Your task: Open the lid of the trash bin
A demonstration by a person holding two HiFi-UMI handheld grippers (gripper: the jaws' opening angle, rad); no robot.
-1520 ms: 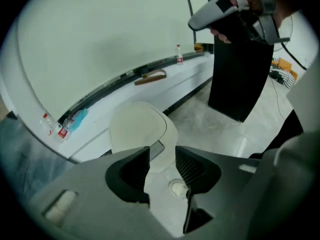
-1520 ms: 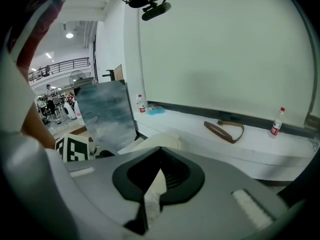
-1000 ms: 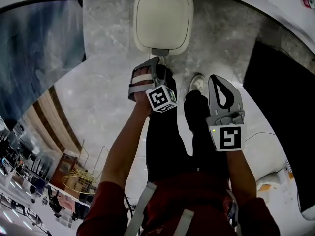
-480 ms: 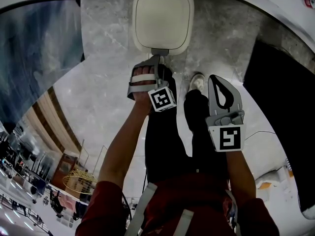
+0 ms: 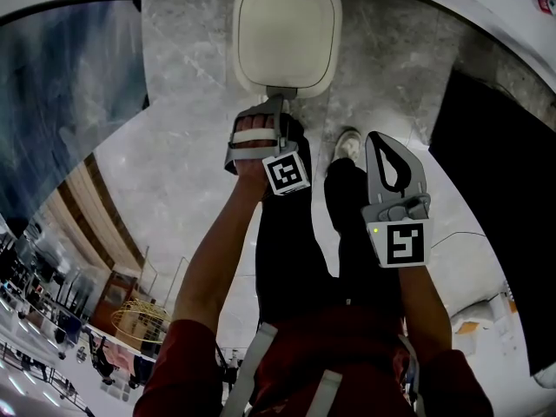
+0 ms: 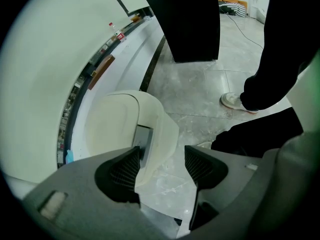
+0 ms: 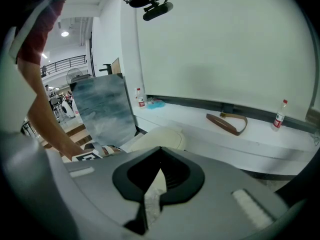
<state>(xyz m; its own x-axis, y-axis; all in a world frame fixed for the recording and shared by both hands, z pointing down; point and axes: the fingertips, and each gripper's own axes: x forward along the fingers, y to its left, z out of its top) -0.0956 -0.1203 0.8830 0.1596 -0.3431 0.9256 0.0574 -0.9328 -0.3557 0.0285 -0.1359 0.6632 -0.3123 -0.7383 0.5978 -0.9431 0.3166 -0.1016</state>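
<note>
Step in hand was judged as the approach of the left gripper [image 5: 276, 111] to the trash bin [image 5: 287, 33]. The lid [image 6: 112, 124] was seen fully down, so the opening was not yet done.

To be done well, the spread fingers [image 6: 122, 171] would need to be lowered over the lid's front lip by the grey tab [image 6: 143, 140]. They should be closed only once the lip sat well between the pads. The lift should then be swung back in an arc about a hinge presumed at the rear, not pulled straight up. A shallow bite on the rounded lip was judged likely to slip.

Left fingers: spread wide, jaws just been opening, released, nothing gripped. The bin's front edge and tab were seen just beyond them, nearer the left-hand finger. Bare floor [image 6: 170, 184] showed between them, and no touch could be made out.

Right gripper [image 5: 387, 159]: fingers [image 7: 175, 174] clenched tip to tip, nothing held. The bin was seen beyond them, well apart.
</note>
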